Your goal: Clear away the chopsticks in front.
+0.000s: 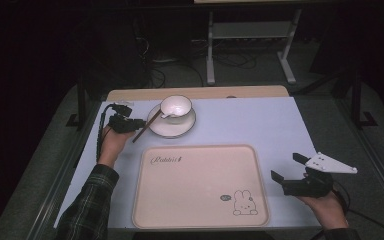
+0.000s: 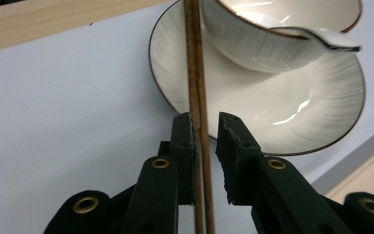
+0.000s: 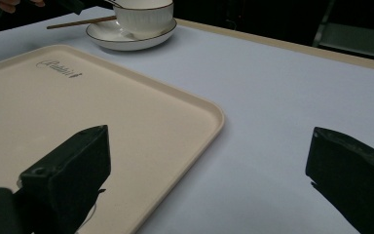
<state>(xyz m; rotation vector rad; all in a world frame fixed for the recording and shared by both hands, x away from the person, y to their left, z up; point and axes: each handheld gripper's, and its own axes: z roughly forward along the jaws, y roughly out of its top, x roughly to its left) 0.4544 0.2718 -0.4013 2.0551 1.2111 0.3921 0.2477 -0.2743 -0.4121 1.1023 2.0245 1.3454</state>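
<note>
A pair of brown chopsticks (image 1: 147, 126) leans with its far end on the white plate (image 1: 172, 131), beside the white bowl (image 1: 176, 106) that stands on it. A white spoon (image 2: 331, 36) rests in the bowl. My left gripper (image 1: 140, 123) is at the chopsticks' near end. In the left gripper view the chopsticks (image 2: 195, 73) run between the jaws of the left gripper (image 2: 205, 119), against the left pad and with a small gap to the right pad. My right gripper (image 1: 288, 167) hovers wide open at the right of the beige tray (image 1: 200, 185), holding nothing.
The beige tray with a rabbit drawing lies at the front middle of the pale table (image 1: 260, 120). A wooden strip (image 1: 200, 92) borders the table's far edge. Beyond it are dark floor, cables and a white stand (image 1: 250, 45).
</note>
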